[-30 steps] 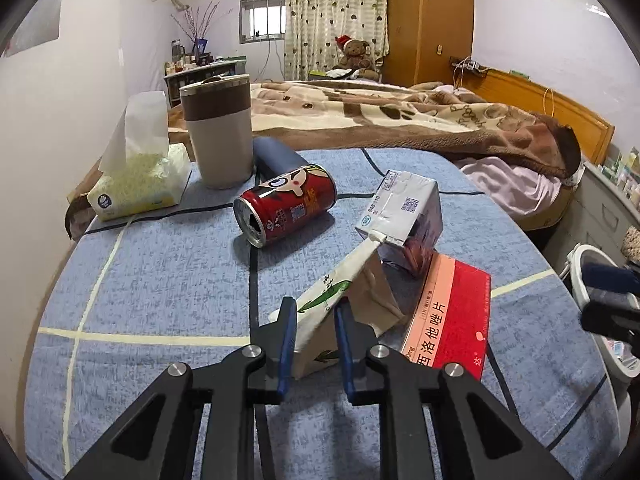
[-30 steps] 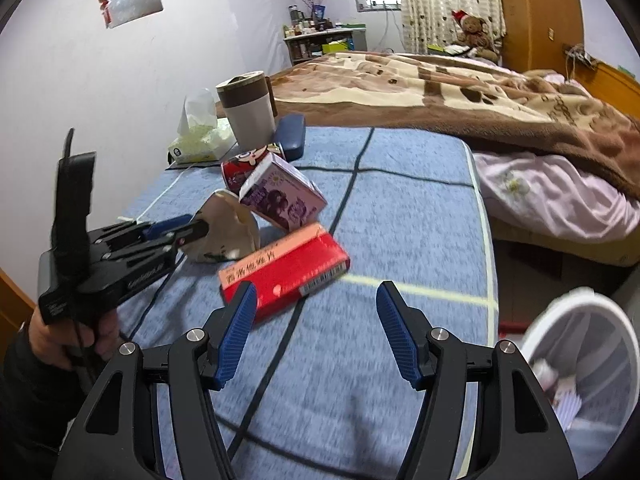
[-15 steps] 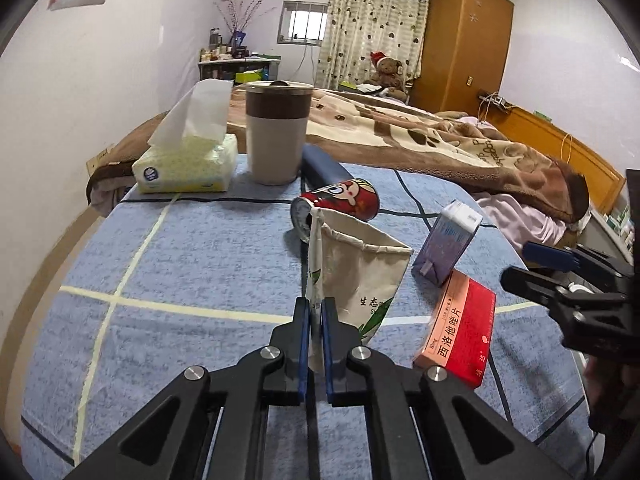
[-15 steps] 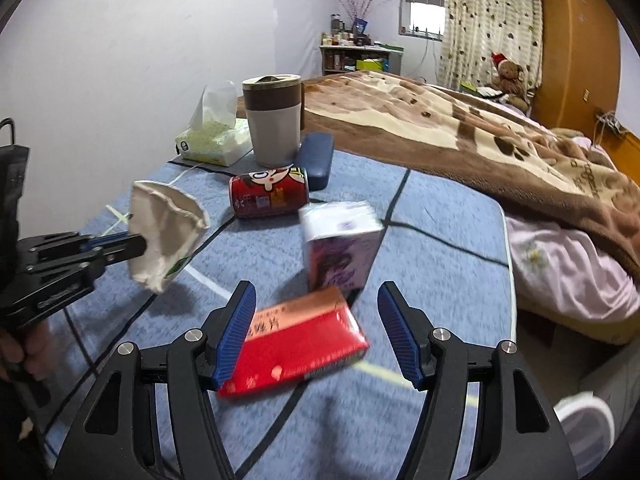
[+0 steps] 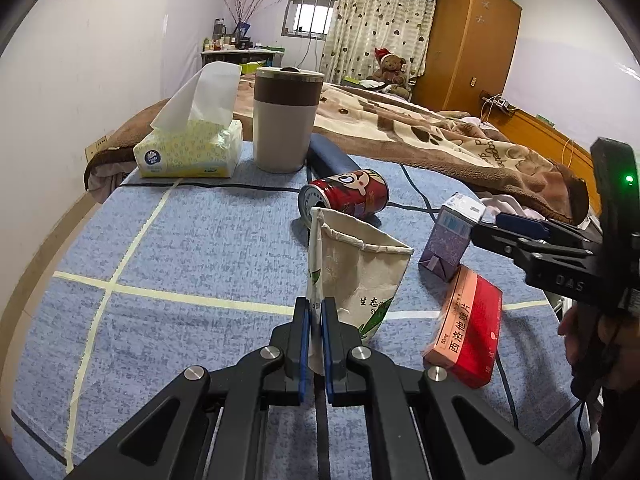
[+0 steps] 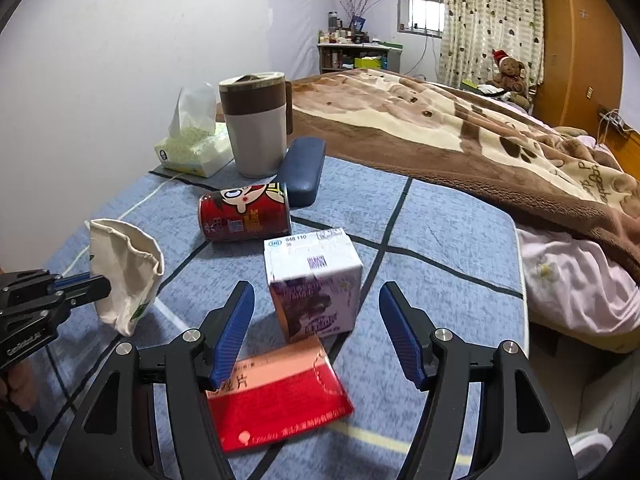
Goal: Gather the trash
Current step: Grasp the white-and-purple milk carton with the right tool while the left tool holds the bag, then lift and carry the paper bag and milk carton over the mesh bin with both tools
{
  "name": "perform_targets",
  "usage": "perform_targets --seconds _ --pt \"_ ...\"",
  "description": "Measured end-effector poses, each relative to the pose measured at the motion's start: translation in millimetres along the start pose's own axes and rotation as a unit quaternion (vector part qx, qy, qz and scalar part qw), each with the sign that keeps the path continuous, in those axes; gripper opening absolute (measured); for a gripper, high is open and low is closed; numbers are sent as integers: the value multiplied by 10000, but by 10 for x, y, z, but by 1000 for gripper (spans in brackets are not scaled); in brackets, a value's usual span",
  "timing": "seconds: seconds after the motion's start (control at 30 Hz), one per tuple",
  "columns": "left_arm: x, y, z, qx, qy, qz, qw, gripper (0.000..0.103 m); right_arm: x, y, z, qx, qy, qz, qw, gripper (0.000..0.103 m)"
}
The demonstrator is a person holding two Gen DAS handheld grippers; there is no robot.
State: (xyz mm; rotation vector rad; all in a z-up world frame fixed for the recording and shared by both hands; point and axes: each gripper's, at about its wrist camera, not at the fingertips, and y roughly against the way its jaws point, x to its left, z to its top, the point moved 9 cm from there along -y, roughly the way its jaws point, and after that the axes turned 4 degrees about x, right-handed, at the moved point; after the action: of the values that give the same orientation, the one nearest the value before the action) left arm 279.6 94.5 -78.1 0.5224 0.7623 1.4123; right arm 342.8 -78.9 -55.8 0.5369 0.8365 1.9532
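Left hand-held gripper (image 5: 314, 320) pinches the crumpled paper cup (image 5: 356, 276) at centre frame, lifted off the blue bedspread (image 5: 192, 248). Right hand-held gripper (image 6: 316, 328) spreads wide around the purple drink carton (image 6: 316, 288), above the red medicine box (image 6: 276, 396); a red can (image 6: 246, 212) lies behind.

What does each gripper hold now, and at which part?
Left gripper pinches the crushed paper cup at its flattened side edge. Right gripper is open, holding nothing.
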Motion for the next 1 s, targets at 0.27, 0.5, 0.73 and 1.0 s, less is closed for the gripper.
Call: perform_targets --seconds 0.27,0.5,0.73,1.0 --pt "20 -47 1 24 23 -5 10000 6 -62 -129 26 247 -283 125 9992 66" --pt "24 -49 5 31 34 11 10000 6 -21 -14 45 135 -296 140 9994 56" --pt "-45 100 27 -67 17 28 10000 6 18 317 44 -90 -374 218 9990 57" --pt "-277 424 -39 -197 -77 -37 9998 6 49 729 -127 -296 -544 301 9976 57"
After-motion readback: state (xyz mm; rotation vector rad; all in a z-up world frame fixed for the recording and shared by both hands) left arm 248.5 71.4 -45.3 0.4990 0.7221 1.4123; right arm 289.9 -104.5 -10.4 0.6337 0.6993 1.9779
